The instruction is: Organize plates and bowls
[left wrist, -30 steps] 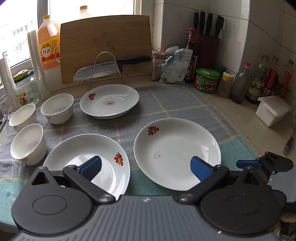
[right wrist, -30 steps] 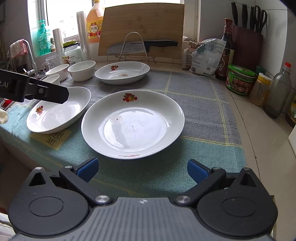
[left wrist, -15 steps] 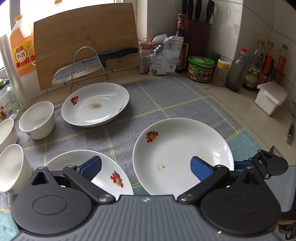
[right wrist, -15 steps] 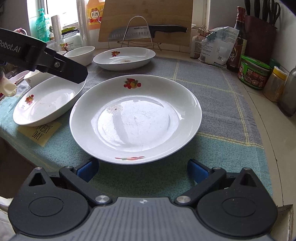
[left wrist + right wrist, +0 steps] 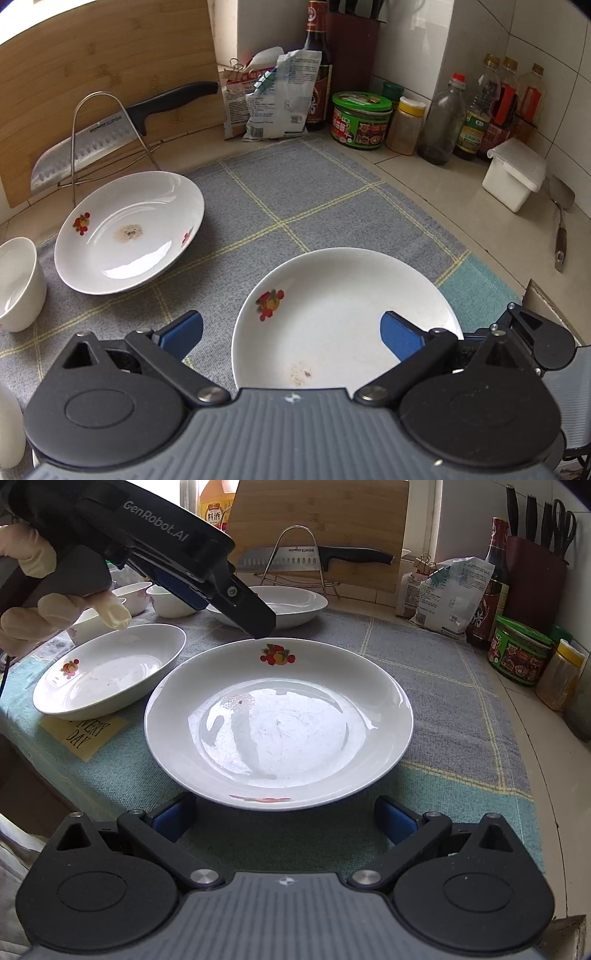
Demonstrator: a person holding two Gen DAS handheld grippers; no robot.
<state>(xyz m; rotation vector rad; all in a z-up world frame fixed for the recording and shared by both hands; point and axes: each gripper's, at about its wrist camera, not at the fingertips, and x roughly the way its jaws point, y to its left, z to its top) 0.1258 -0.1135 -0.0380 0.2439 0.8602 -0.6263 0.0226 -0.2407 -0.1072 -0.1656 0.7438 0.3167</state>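
Between the spread blue pads of the left gripper (image 5: 291, 332), a shallow white ceramic plate with a red fruit print (image 5: 343, 314), on a grey checked cloth with yellow lines (image 5: 295, 199); jaws wide open, gripping nothing, one pad above the plate's basin, the other out over the cloth. Small brown stain on the plate's near side, otherwise bare. Beyond the jaws, to their left, a second white fruit-print plate (image 5: 129, 232), a brown smear at its centre, and just beside it a plain white bowl (image 5: 18, 284) at the frame edge, contents not visible.

Ahead of the right gripper (image 5: 284, 816), the same large plate (image 5: 279, 720), glossy, rim just short of the open jaws, untouched. Only from this side: a third white fruit-print plate (image 5: 110, 672) left of the jaws, two more white bowls (image 5: 166, 600) farther back, a gloved hand (image 5: 55, 602) around the left tool, its black fingertip low over the large plate's far rim. Only from the left side: the brown stains and a white lidded box (image 5: 515, 173) far right.
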